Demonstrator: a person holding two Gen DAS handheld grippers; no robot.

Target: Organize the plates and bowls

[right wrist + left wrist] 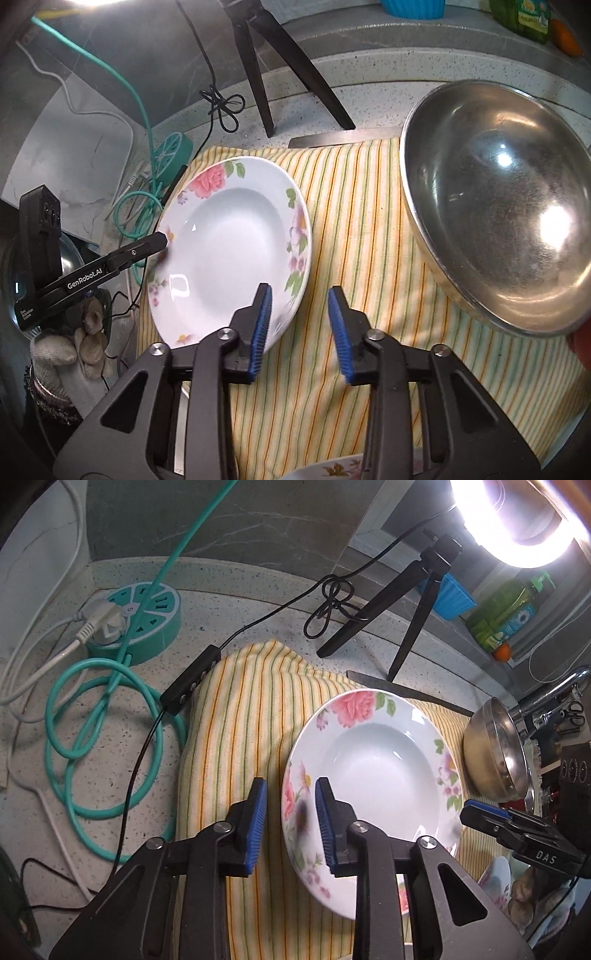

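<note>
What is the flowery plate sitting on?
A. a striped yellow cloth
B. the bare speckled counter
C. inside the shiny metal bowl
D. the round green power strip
A: the flowery plate lies on the striped yellow cloth, with the stripes showing all round it; the metal bowl stands apart to its right.

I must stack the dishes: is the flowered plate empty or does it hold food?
Empty. The plate shows only clean white glaze and reflections in its well.
</note>
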